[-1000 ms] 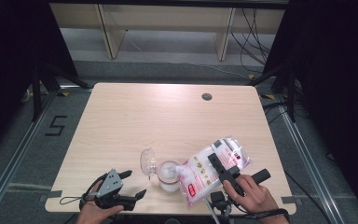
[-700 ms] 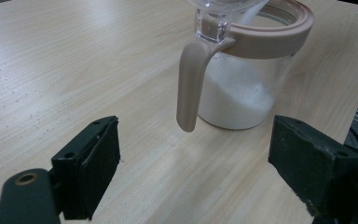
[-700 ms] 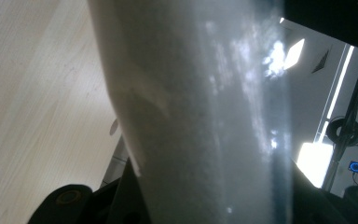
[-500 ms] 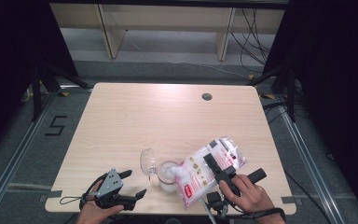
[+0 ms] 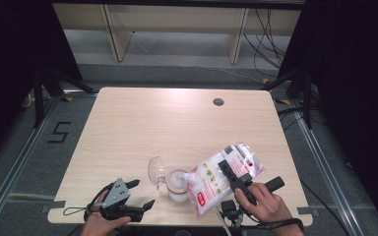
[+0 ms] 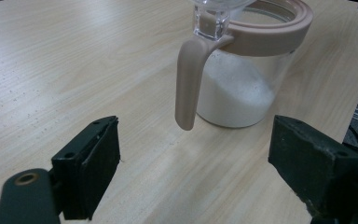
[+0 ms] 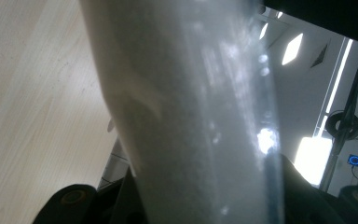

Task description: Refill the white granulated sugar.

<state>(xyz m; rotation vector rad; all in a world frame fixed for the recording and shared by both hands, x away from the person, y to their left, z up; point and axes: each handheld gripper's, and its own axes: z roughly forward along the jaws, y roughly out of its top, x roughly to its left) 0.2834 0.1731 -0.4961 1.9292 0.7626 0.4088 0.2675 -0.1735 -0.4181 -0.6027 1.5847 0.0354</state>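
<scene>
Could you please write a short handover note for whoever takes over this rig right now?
Right gripper: shut on the bag of white powder, tilted with a corner over the jar; its jaws have just been closing slightly.
Left gripper: open, holding nothing, resting at the table's near edge, facing the jar's handle.
Jar: upright, lid flipped open, partly filled with white powder.
Done: some powder is in the jar.
Left: probably finish pouring, set the bag down, close the lid.
</scene>
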